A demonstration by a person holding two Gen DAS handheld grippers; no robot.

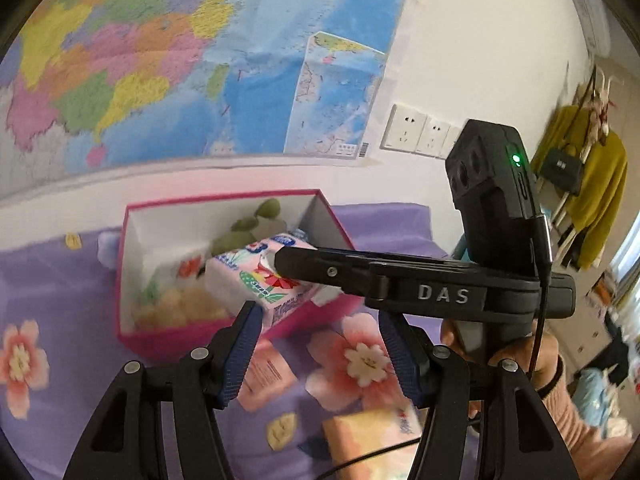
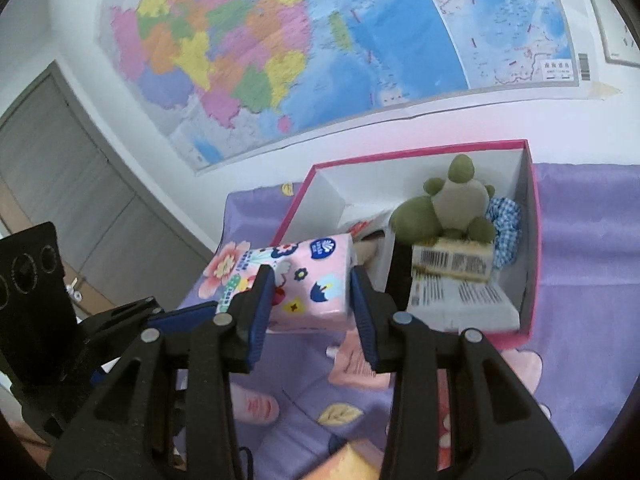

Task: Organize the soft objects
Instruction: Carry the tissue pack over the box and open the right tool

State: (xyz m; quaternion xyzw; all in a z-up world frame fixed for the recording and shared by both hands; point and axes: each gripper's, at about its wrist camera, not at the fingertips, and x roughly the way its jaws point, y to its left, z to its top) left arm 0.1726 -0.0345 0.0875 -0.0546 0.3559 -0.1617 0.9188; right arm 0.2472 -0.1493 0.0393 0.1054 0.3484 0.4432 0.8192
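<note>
Beyond the fingers hangs a large colourful paper wall map [image 2: 304, 52] on a white wall [image 1: 460, 40]. Right of them sit white plastic wall sockets [image 1: 418, 132] and a mustard-yellow hanging garment [image 1: 600, 192]. Left stands a grey panelled door [image 2: 60, 184]. Below spreads a purple flowered bedspread [image 2: 580, 240].

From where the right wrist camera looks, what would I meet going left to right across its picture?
grey door → pink tissue pack → green plush toy → blue checked cloth
</note>
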